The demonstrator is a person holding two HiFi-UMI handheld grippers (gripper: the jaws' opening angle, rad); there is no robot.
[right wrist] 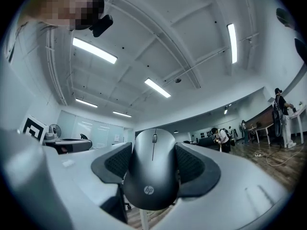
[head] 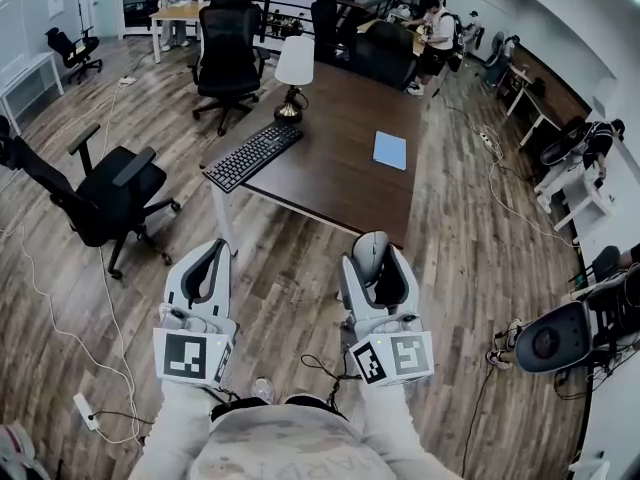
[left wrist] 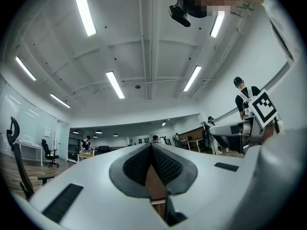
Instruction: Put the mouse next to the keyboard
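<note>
A dark grey mouse point(head: 372, 251) with a scroll wheel sits between the pads of my right gripper point(head: 375, 261), which is shut on it and held above the wooden floor in front of the table. In the right gripper view the mouse point(right wrist: 153, 171) fills the gap between the two ribbed pads point(right wrist: 194, 163). The black keyboard point(head: 253, 155) lies at the near left corner of the dark brown table point(head: 340, 183). My left gripper point(head: 207, 263) hovers level with the right one; its pads point(left wrist: 165, 164) meet with nothing between them.
On the table stand a lamp with a white shade point(head: 294, 68) behind the keyboard and a blue notebook point(head: 390, 150) at the right. A black office chair point(head: 115, 193) stands to the left and another point(head: 228, 53) behind the table. Cables and a power strip point(head: 85, 411) lie on the floor at left.
</note>
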